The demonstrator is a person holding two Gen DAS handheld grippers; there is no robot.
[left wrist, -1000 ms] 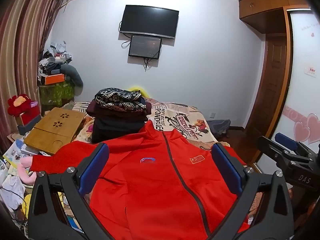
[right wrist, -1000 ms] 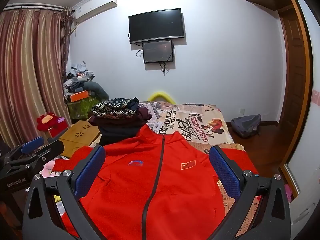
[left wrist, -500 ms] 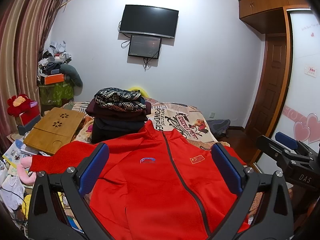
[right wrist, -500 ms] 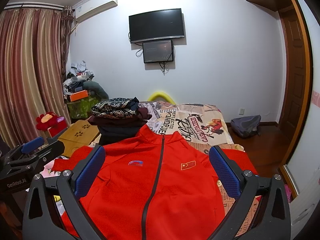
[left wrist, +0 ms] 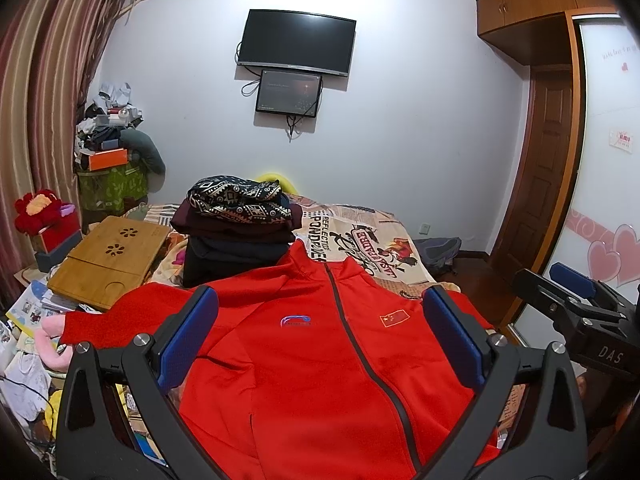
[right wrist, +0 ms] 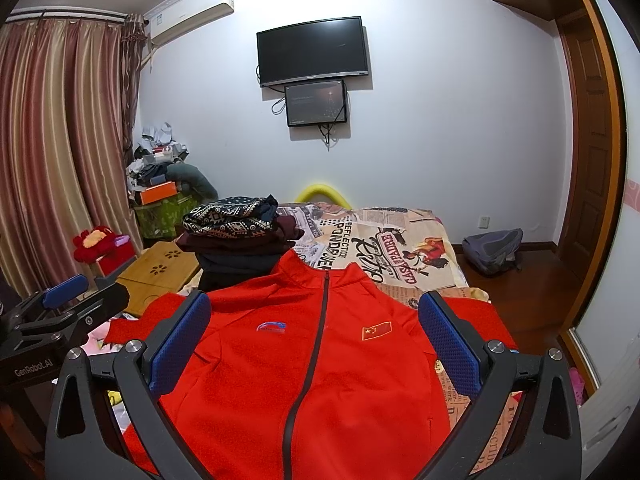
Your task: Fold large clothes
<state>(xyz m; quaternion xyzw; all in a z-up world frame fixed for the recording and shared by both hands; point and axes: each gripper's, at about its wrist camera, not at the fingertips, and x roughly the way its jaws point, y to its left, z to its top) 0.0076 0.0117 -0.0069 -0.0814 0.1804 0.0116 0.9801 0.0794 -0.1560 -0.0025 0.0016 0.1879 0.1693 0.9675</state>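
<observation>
No real change vs 1 s and 0.5 s back: both views sit a hair differently, nothing on the bed has moved. Left tongs point(left wrist: 320, 334) wide open, empty, hovering above the chest of the red zip-up track jacket with a small flag patch point(left wrist: 320, 368); right tongs point(right wrist: 314, 336) same, wide and empty, over the same garment. Jacket lies face up, zipped, flat on the bed with the newspaper-print cover point(right wrist: 400, 240), collar pointing away toward the stack of folded dark clothes topped by a black-and-white patterned knit point(left wrist: 236, 220), collar just about touching the stack base. Both sleeves are spread out to the sides, left one reaching toward the bamboo lap tray point(left wrist: 108, 264). My read: no fold started yet, pre-grasp pause. Likely 1st step is picking a sleeve or shoulder edge, tongs need to drop to fabric lvl first
</observation>
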